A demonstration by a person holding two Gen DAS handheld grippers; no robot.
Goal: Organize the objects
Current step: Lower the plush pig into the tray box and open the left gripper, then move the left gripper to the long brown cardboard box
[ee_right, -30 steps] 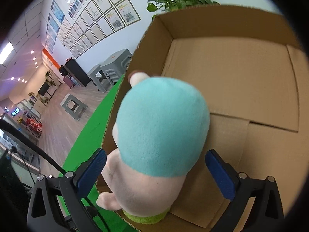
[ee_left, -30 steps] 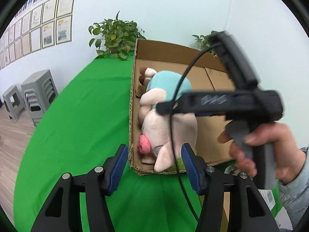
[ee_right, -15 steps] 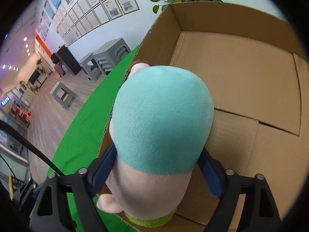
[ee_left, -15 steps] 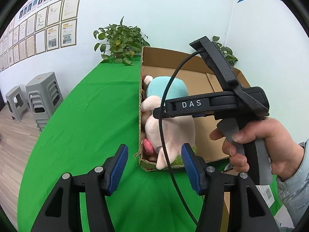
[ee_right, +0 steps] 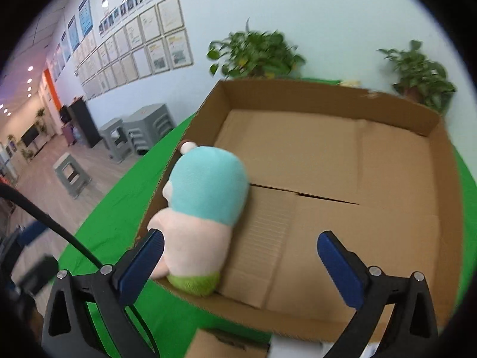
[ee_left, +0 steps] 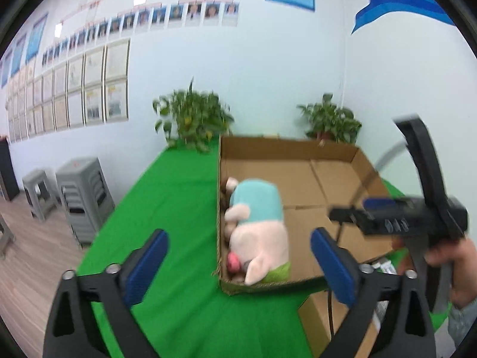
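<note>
A plush pig (ee_left: pixel 258 226) in a teal shirt lies along the left wall of an open cardboard box (ee_left: pixel 298 149) on the green table; it also shows in the right wrist view (ee_right: pixel 202 208), inside the same box (ee_right: pixel 328 95). My left gripper (ee_left: pixel 238 265) is open and empty, above the table in front of the box. My right gripper (ee_right: pixel 238 265) is open and empty, raised over the box's near edge, with the pig by its left finger (ee_right: pixel 143 256). The right tool's body (ee_left: pixel 417 211) shows in the left wrist view at the right.
Two potted plants (ee_left: pixel 193 122) (ee_left: pixel 329 119) stand behind the box at the wall. Grey stools (ee_left: pixel 83 194) stand on the floor to the left of the table. A smaller cardboard box (ee_left: pixel 316 307) lies at the table's near right.
My right gripper closed around the pig, then opened and pulled back and up; the pig stays in the box. My left gripper opened wider and drew back.
</note>
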